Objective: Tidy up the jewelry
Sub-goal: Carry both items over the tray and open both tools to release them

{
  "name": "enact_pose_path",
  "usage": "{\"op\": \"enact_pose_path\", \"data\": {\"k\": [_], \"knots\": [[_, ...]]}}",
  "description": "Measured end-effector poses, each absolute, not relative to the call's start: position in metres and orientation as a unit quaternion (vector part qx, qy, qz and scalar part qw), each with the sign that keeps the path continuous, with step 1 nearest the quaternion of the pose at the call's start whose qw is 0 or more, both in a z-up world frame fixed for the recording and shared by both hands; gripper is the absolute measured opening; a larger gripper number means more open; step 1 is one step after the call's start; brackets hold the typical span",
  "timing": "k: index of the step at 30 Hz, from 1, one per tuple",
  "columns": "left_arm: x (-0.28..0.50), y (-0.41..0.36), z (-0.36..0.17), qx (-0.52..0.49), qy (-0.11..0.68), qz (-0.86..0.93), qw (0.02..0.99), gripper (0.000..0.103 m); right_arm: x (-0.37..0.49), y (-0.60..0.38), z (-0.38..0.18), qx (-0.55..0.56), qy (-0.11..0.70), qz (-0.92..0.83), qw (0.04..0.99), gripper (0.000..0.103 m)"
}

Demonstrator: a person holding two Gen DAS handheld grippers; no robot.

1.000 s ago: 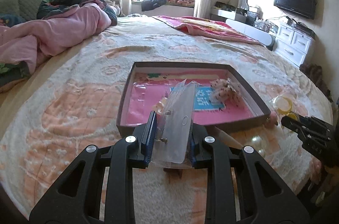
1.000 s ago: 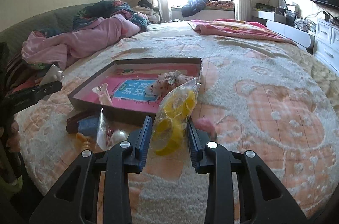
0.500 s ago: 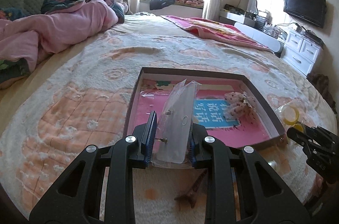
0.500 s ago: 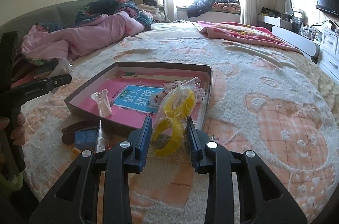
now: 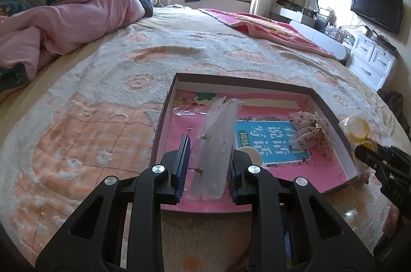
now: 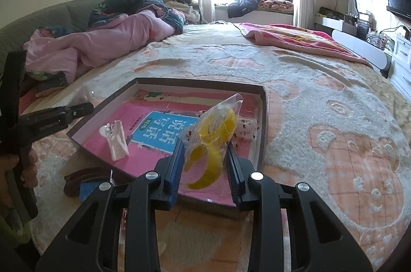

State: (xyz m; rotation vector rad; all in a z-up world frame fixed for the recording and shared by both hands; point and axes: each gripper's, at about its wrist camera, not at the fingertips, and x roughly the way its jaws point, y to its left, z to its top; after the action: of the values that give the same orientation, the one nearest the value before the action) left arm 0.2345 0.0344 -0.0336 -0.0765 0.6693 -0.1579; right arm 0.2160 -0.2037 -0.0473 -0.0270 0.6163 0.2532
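Jaws clamp two clear bags — left gripper [image 5: 205,166] earrings [image 5: 214,156], right gripper [image 6: 205,164] yellow bangles [image 6: 213,141].

I am working in a home bedroom: a wide bed [image 5: 108,81] with a fleecy blanket fills the frame, a crumpled pink quilt [image 5: 64,25] upper left, a wall television [image 5: 376,6] and white drawers [image 5: 372,63] at right.

tray [image 5: 164,115] on bed [image 5: 102,102], hair clip [image 6: 117,141] in tray
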Motion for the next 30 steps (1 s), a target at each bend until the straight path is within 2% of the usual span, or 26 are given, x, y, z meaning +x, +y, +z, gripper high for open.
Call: {"op": "enact_pose_path", "data": {"k": [30], "knots": [[0.261, 0.036, -0.058, -0.041, 0.358, -0.089, 0.929, 0.020, 0.269, -0.158, -0.071, -0.033, 0.362, 0.154, 0.919, 0.030]]}}
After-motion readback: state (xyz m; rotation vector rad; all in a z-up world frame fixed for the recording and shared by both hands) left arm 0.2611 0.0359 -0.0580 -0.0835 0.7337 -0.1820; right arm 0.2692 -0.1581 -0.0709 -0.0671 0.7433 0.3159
